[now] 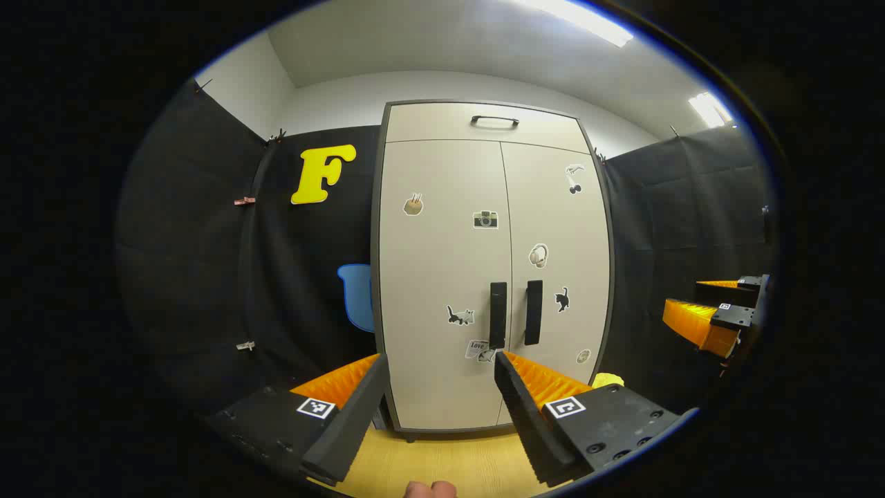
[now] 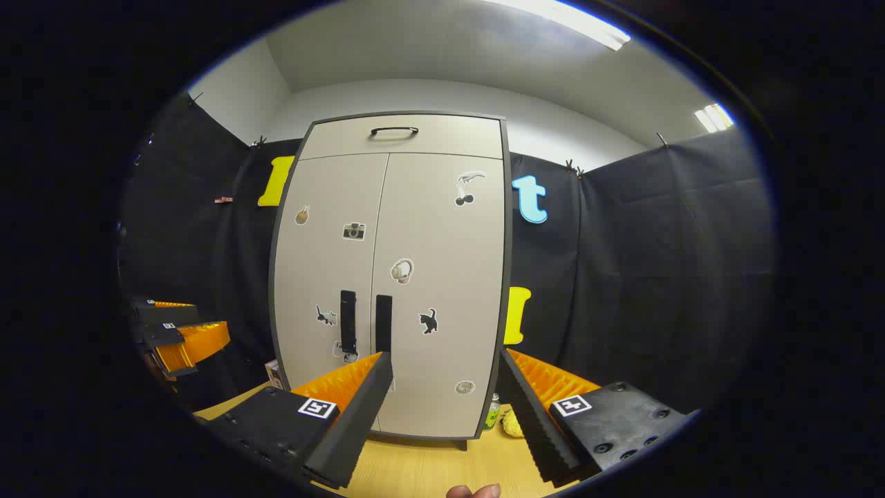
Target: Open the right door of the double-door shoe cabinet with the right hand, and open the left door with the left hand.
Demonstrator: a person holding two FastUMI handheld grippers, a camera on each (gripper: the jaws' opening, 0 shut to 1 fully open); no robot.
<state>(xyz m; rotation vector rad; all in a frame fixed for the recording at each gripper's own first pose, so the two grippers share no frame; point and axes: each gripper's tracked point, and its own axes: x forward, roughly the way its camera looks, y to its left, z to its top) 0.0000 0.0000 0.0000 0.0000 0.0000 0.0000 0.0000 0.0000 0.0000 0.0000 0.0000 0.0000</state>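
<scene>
Left hand-held gripper [image 1: 439, 384]: fingers spread wide, nothing between them, held short of the cabinet. The tall beige double-door shoe cabinet with a dark frame [image 1: 442, 387] stands upright on the pale wooden counter [image 1: 442, 463], directly ahead of this gripper, both doors flush and closed. The left door [image 1: 435, 263] carries a black vertical bar handle [image 1: 497, 315] just left of the centre seam; its long axis runs up and down, and it lies ahead and slightly to the right of the gripper's midline, above the fingertips. The right door [image 1: 560, 256] has a matching black vertical bar handle [image 1: 533, 312] just across the seam, the two handles near each other but apart. Right hand-held gripper [image 2: 446, 387]: likewise wide open, empty, clear of the cabinet. In the right gripper view the right-door handle sits ahead and to the left of its midline, just above the left finger [image 2: 359, 398]. Judgement: neither door has been started; the right gripper is the designated and better-placed one for the right handle, and must shift left and forward, fingers straddling the vertical bar, before pulling outward. A small yellow object [image 2: 511, 422] lies by the cabinet's right foot; its nature cannot be told.
</scene>
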